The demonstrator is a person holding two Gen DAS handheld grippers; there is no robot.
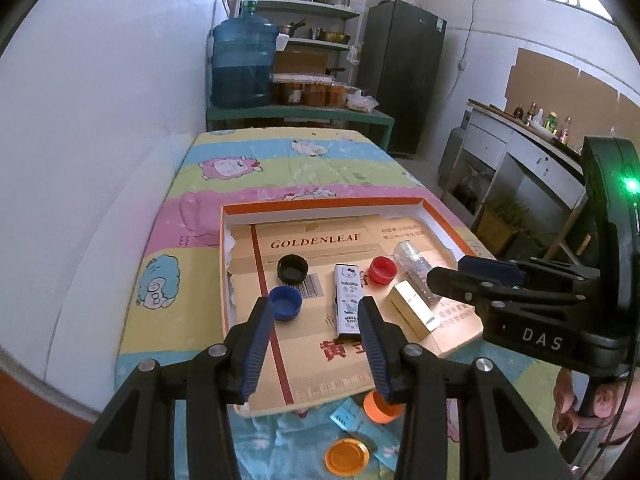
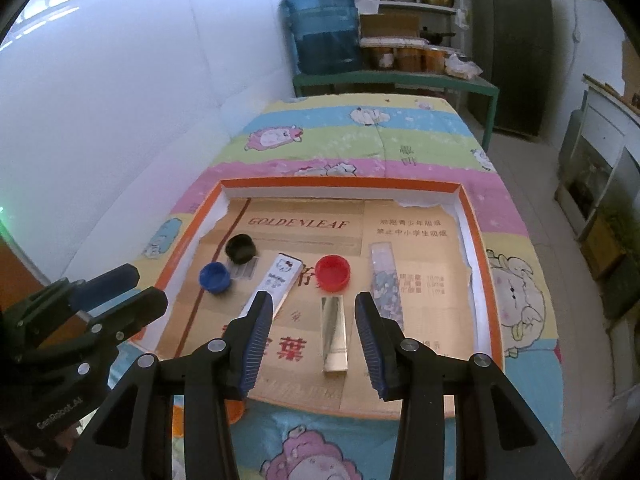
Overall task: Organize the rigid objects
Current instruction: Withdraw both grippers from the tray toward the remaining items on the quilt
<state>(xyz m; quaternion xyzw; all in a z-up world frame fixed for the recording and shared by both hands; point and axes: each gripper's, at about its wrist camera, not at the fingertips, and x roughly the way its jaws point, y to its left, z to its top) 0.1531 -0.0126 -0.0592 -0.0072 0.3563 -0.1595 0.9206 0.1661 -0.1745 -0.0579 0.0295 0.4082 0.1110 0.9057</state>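
A shallow orange-rimmed tray (image 2: 476, 216), lined with flattened printed cardboard, rests on a table under a striped cartoon-print cloth (image 2: 360, 136). Read from left to right in the right wrist view, the tray holds a blue bottle cap (image 2: 215, 277) near its left wall, a black bottle cap (image 2: 241, 248) just behind and beside it, a white cartoon-printed box (image 2: 276, 284) lying at a slant, a red bottle cap (image 2: 333, 273) with its hollow facing up, a gold rectangular box (image 2: 334, 332) in front of the red cap, and a clear patterned tube (image 2: 386, 280) lying lengthwise near the right wall. All six pieces lie apart from one another except the blue and black caps, which sit close together. The left gripper (image 1: 316, 344) hangs above the tray's near left part with its jaws partly apart and nothing between them; its blue ribbed pads (image 1: 256, 344) frame the near end of the white box from above. The right gripper (image 2: 314, 340) hangs above the near right part, likewise partly apart and empty, with the gold box seen in the gap below its pads. In the left wrist view, outside the tray's near edge, an orange bottle cap (image 1: 380, 408), an amber round lid (image 1: 347, 456) and a light blue packet (image 1: 360, 426) lie on the cloth. A hand (image 1: 576, 408) grips the right gripper's handle at the far right.
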